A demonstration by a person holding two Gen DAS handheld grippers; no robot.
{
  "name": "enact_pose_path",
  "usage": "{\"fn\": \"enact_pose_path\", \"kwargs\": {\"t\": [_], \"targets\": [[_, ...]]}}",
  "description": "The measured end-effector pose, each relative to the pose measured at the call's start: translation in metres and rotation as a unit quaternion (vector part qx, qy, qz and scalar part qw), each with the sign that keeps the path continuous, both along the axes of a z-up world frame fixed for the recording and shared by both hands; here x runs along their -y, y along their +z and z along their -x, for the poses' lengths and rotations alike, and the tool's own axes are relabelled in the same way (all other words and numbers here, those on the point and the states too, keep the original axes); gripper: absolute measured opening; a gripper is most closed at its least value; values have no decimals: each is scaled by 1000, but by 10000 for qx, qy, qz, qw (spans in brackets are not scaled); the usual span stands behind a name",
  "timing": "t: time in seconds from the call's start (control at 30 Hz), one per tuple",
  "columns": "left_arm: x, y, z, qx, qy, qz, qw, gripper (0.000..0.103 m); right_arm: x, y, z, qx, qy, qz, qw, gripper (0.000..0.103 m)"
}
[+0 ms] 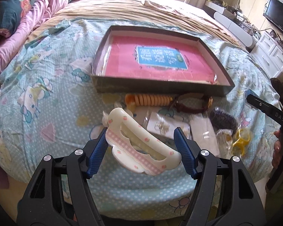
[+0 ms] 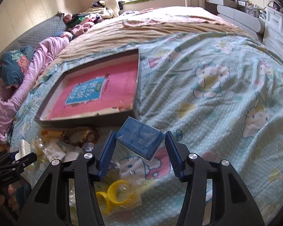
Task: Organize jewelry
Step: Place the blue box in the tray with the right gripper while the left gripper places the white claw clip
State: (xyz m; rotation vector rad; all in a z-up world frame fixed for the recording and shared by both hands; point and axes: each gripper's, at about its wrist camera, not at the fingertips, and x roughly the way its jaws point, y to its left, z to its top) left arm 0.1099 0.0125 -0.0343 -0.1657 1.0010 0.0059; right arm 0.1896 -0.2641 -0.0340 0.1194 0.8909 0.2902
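My left gripper (image 1: 142, 135) is shut on a large cream hair claw (image 1: 141, 143) with pink checks, held above the bed. My right gripper (image 2: 140, 141) is shut on a small blue box (image 2: 141, 141) wrapped in plastic, held above the bedspread. A shallow dark tray (image 1: 160, 88) with a pink sheet inside lies on the bed beyond the jewelry pile; it also shows in the right wrist view (image 2: 88, 120). The pile holds an orange coil bracelet (image 1: 151, 99), a brown watch strap (image 1: 194, 103), a bagged earring card (image 1: 164, 126), a dark scrunchie (image 1: 224, 118) and yellow clips (image 2: 115, 195).
A cartoon-print blue bedspread (image 2: 217, 94) covers the bed. Pink bedding (image 1: 37, 17) and clothes lie at the far left. White drawers (image 1: 271, 56) and a TV (image 1: 279, 15) stand at the right. The right gripper's arm (image 1: 269, 111) shows at the right edge of the left view.
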Motion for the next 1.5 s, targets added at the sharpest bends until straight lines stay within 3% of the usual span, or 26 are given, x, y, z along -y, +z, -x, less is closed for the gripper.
{"fn": "enact_pose_path", "kwargs": {"t": [0.5, 1.07, 1.5], "targets": [[-25, 20, -57, 137, 159, 5, 9998, 62, -54, 22, -36, 293, 566, -25, 9980, 52], [-36, 1, -112, -120, 183, -253, 9994, 62, -92, -11, -75, -57, 793, 253, 9965, 52], [-38, -14, -127, -298, 132, -362, 9988, 62, -95, -27, -80, -334, 734, 305, 9963, 53]]}}
